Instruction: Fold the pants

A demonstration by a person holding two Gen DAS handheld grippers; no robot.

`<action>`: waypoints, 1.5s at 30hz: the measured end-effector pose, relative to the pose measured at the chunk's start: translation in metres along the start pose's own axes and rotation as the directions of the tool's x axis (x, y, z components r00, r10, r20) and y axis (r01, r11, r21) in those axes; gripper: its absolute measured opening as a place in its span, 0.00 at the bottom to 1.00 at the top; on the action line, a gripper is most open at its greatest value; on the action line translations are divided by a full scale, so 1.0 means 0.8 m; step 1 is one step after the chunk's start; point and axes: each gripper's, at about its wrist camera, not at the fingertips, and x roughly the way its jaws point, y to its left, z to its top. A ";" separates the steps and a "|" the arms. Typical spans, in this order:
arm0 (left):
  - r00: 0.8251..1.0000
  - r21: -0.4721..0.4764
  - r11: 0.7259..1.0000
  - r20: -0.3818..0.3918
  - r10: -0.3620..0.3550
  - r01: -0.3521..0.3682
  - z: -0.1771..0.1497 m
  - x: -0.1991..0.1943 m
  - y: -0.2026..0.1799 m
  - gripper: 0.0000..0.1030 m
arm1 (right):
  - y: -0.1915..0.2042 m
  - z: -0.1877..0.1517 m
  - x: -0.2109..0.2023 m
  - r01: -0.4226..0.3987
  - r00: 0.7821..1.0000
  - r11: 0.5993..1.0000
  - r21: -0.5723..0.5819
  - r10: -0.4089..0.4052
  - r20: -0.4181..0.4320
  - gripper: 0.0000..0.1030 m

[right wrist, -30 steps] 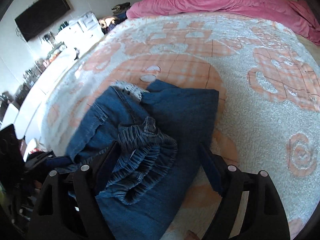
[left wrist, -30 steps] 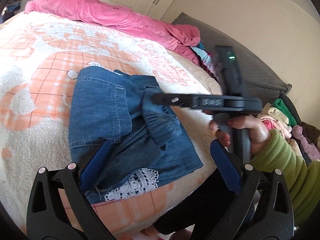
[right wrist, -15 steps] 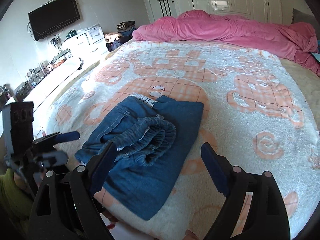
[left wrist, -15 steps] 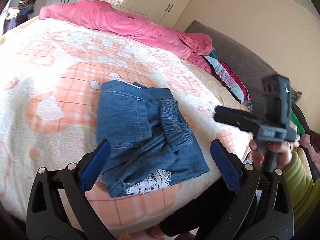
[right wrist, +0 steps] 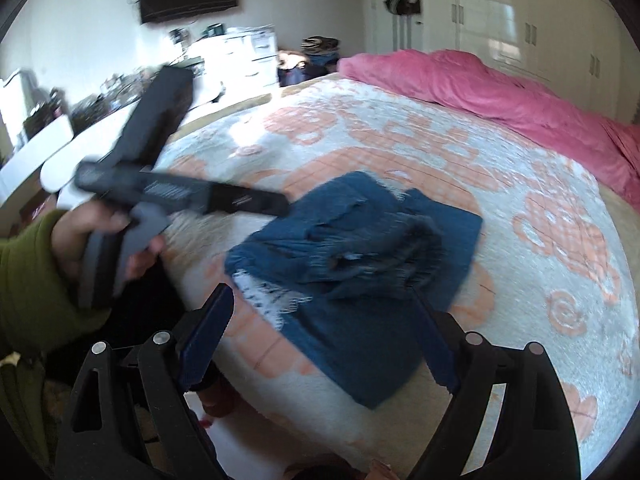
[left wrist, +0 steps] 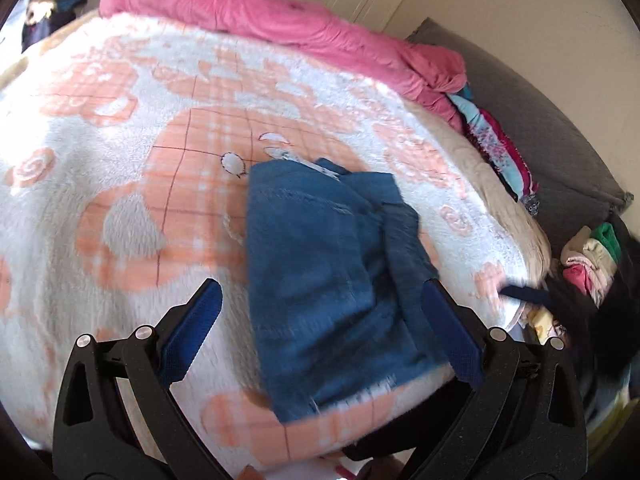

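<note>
Now, where the pants are: the folded denim pants (left wrist: 332, 280) lie on the fuzzy peach-and-white blanket (left wrist: 120, 184), close to the near edge of the bed.
Left gripper (left wrist: 320, 324): its blue fingers (left wrist: 192, 332) stand wide apart and hold nothing; the pants sit just past them on the bed.
Right gripper (right wrist: 324, 336): its fingers are spread wide too, with nothing pinched; the pants lie in front, not touched.
Which way they lie: the bundle's long side runs from the bed's edge toward the pink duvet (left wrist: 280, 20).
Nearer hand: I cannot tell; both hang above the near edge.
How far along: they look folded, though the gathered waistband (right wrist: 380, 256) sits bunched on top.
</note>
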 end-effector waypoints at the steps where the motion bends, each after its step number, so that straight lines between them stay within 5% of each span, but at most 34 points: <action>1: 1.000 -0.013 1.000 -0.028 0.002 -0.003 0.009 0.009 0.006 0.90 | 0.013 0.002 0.004 -0.010 1.000 0.999 -0.032 0.010 -0.003 0.83; 2: 0.999 -0.024 1.000 -0.047 -0.009 0.007 0.018 0.015 0.010 0.89 | 0.022 0.003 0.007 -0.017 1.000 0.998 -0.057 0.017 -0.009 0.83; 6: 0.990 0.046 0.999 -0.138 0.029 -0.023 0.048 0.056 0.009 0.49 | 0.054 0.008 0.020 0.000 1.000 0.986 -0.166 -0.003 -0.021 0.81; 7: 0.988 0.055 0.998 -0.152 0.036 -0.028 0.051 0.064 0.009 0.47 | 0.060 0.010 0.024 0.005 1.000 0.981 -0.193 -0.010 -0.022 0.78; 13: 0.987 0.125 0.990 -0.144 0.076 -0.059 0.046 0.081 0.003 0.47 | 0.075 0.022 0.058 0.048 0.996 0.944 -0.327 -0.071 -0.057 0.57; 19: 0.985 0.148 0.986 -0.141 0.100 -0.078 0.046 0.089 0.004 0.51 | 0.090 0.029 0.101 0.081 0.984 0.874 -0.479 -0.147 -0.102 0.52; 21: 0.986 0.136 0.988 -0.142 0.092 -0.072 0.047 0.090 0.006 0.53 | 0.087 0.027 0.120 0.067 0.978 0.862 -0.502 -0.156 -0.138 0.37; 22: 0.986 0.131 0.989 -0.143 0.089 -0.070 0.047 0.090 0.007 0.54 | 0.080 0.026 0.132 0.017 0.976 0.881 -0.473 -0.118 -0.185 0.18; 24: 0.986 0.128 0.989 -0.143 0.089 -0.071 0.045 0.089 0.008 0.56 | 0.063 0.024 0.134 -0.045 0.975 0.925 -0.376 -0.041 -0.218 0.13; 26: 0.986 0.125 0.990 -0.142 0.087 -0.069 0.044 0.088 0.009 0.58 | 0.056 0.017 0.118 -0.086 0.974 0.926 -0.368 0.000 -0.228 0.05; 33: 0.986 0.098 0.994 -0.152 0.062 -0.048 0.042 0.092 0.005 0.62 | 0.031 -0.012 0.109 -0.071 0.979 0.968 -0.242 0.022 -0.201 0.06; 45: 0.993 0.148 0.984 -0.056 0.107 -0.098 0.038 0.064 -0.005 0.65 | 0.051 -0.021 0.106 -0.032 0.993 0.994 -0.104 0.020 -0.112 0.34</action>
